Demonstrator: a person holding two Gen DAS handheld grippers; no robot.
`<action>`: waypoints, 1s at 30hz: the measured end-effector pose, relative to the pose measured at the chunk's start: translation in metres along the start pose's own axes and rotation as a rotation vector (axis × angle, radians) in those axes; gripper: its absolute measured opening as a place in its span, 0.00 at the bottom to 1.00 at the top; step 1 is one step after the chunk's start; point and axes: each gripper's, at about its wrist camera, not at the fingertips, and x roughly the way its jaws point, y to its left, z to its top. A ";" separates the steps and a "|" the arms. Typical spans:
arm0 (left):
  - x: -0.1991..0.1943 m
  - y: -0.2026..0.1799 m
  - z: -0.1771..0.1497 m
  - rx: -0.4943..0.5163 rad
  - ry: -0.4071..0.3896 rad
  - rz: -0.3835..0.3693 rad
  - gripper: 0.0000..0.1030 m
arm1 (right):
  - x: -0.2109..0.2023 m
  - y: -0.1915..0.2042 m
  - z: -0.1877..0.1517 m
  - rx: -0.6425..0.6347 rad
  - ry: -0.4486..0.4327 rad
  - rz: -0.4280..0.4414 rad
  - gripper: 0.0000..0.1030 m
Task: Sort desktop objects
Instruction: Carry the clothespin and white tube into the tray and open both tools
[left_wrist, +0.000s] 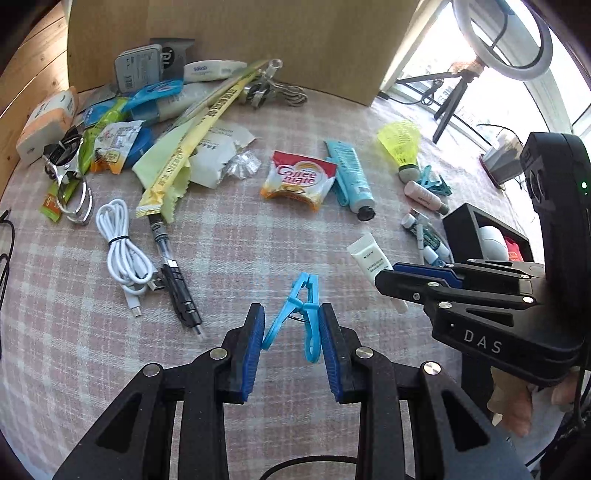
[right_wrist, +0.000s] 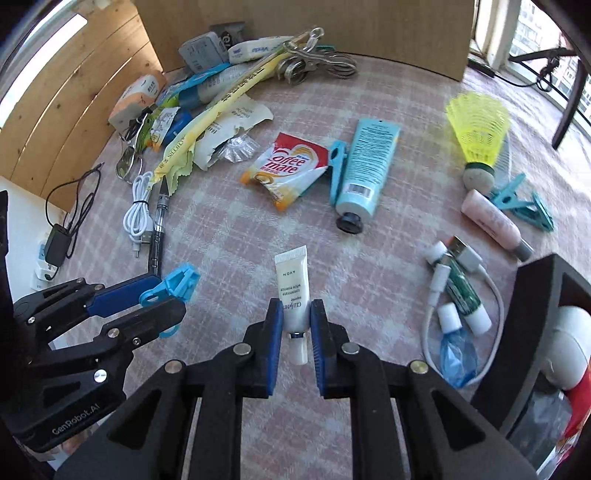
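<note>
My left gripper (left_wrist: 291, 325) is shut on a light blue clothespin (left_wrist: 301, 310), pressing its two handle ends between the blue pads. The same clothespin (right_wrist: 177, 282) shows in the right wrist view, in the left gripper (right_wrist: 155, 295). My right gripper (right_wrist: 296, 317) is shut on a small white cream tube (right_wrist: 293, 291), cap end toward the camera. In the left wrist view this tube (left_wrist: 369, 258) lies under the right gripper's fingertips (left_wrist: 391, 280). Both sit low over the checked tablecloth (left_wrist: 240, 240).
A Coffee-mate sachet (right_wrist: 284, 170), a blue tube (right_wrist: 365, 173), a yellow shuttlecock (right_wrist: 476, 125), teal clips (right_wrist: 524, 206), a pink tube (right_wrist: 491, 218) and small bottles with a cable (right_wrist: 458, 306) lie around. A black box (right_wrist: 546, 325) stands at right. Clutter (left_wrist: 129, 122) is piled far left.
</note>
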 end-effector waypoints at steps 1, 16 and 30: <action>0.007 -0.011 0.006 0.020 0.004 -0.007 0.28 | -0.008 -0.008 -0.005 0.026 -0.014 0.005 0.15; 0.008 -0.180 -0.025 0.491 0.104 -0.166 0.28 | -0.115 -0.122 -0.109 0.350 -0.181 -0.144 0.15; -0.003 -0.280 -0.085 0.817 0.173 -0.275 0.28 | -0.157 -0.190 -0.195 0.617 -0.238 -0.242 0.15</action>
